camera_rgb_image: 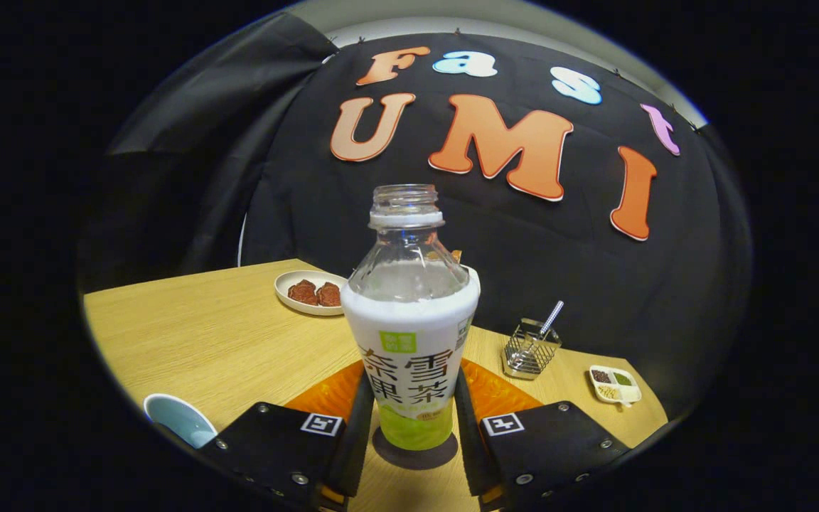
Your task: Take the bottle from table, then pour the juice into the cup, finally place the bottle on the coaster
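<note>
An uncapped clear bottle [409, 341] with a white and green label stands upright between my two fingers. My gripper [411, 416] is shut on it, with the left finger [356, 419] and right finger [468, 419] pressing on the lower part of the label. Under the bottle's base lies a dark round patch [416, 459] on the wooden table [225, 341]; it looks like the coaster, though it may be shadow. A light blue cup [180, 421] sits on the table to the left of the left finger, partly cut off.
Beyond the bottle to the left, a white plate with two brown pieces [310, 291] sits near the table's far edge. A small wire holder with a spoon [532, 347] and a little white divided dish [616, 384] stand to the right.
</note>
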Demonstrator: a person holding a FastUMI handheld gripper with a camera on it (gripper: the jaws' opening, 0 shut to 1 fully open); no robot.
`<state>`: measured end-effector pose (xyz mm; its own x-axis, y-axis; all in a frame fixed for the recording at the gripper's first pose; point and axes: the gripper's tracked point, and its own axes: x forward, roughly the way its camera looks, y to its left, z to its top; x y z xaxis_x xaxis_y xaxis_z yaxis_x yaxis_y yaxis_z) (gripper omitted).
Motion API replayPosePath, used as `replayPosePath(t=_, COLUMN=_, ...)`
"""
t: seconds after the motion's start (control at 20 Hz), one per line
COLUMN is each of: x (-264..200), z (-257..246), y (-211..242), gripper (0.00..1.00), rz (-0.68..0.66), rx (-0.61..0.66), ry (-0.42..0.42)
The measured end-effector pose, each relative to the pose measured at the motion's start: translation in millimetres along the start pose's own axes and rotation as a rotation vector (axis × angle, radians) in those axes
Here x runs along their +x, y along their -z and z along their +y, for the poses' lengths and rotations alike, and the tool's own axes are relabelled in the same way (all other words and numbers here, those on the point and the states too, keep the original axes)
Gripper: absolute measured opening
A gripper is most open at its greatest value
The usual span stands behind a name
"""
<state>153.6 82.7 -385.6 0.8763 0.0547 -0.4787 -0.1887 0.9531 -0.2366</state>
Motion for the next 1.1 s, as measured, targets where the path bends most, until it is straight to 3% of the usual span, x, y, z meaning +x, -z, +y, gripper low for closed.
replayPosePath(t=0.4, x=7.4, z=-2.9, y=32.8, gripper=0.57, rz=0.074, rx=0.044, ry=0.002)
replayPosePath(t=0.75, x=8.7, z=-4.6, y=35.2, gripper=0.58, rz=0.073, rx=0.081, ry=0.003)
replayPosePath(t=1.05, x=1.0, z=-16.2, y=42.3, gripper=0.68, rz=0.104, rx=0.039, ry=0.017)
replayPosePath(t=1.1, x=-0.9, z=-17.0, y=42.9, gripper=0.73, rz=0.111, rx=0.024, ry=0.019)
